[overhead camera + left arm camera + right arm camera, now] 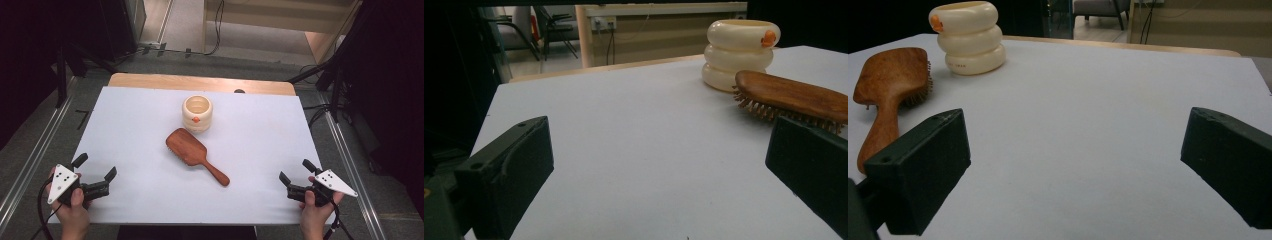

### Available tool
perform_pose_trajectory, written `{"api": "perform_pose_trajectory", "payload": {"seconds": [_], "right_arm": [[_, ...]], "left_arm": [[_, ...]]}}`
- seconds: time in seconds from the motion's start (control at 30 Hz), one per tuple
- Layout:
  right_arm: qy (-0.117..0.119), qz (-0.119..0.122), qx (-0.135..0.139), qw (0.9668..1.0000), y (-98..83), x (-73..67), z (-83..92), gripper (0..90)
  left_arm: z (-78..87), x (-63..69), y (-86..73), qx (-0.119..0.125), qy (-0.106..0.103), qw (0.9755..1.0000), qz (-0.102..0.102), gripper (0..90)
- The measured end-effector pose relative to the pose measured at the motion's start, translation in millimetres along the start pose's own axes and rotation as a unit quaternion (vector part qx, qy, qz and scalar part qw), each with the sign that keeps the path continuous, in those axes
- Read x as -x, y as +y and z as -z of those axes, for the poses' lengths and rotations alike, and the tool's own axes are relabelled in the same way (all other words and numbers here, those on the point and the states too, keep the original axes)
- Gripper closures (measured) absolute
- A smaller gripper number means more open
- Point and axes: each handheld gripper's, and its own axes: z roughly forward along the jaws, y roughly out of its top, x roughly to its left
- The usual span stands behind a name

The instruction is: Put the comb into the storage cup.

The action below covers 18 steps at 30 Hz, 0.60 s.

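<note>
We hold both grippers wide apart at the near edge, gripping nothing
Our left gripper (95, 167) and right gripper (296, 172) rest spread over the white table (125, 130); the wooden hairbrush (195, 154) lies bristles down mid-table between them, well apart from both, its head just beside the cream ringed cup (197, 113)

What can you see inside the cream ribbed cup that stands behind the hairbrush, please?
Nothing shows in the cream cup: the high view takes in only its pale inner wall. Its bottom is hidden by the rim, and the wooden hairbrush lies outside.
</note>
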Motion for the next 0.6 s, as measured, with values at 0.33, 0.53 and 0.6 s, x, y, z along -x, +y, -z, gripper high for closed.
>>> {"api": "perform_pose_trajectory", "payload": {"seconds": [0.33,0.53,0.6], "right_arm": [[0.002,0.023,-0.019,0.9996,4.3,-6.2,-3.1,0.0],[0.008,0.041,-0.036,0.9985,18.1,-15.3,-3.6,0.0],[0.013,0.039,-0.037,0.9985,24.1,-17.0,-2.8,0.0]], "left_arm": [[4.2,-4.9,-1.7,0.015,-0.005,0.9994,0.03,0.0],[3.6,-3.6,-1.5,0.011,-0.005,0.9997,0.019,0.0],[2.8,-2.7,-1.5,0.01,-0.007,0.9998,0.015,0.0]]}}
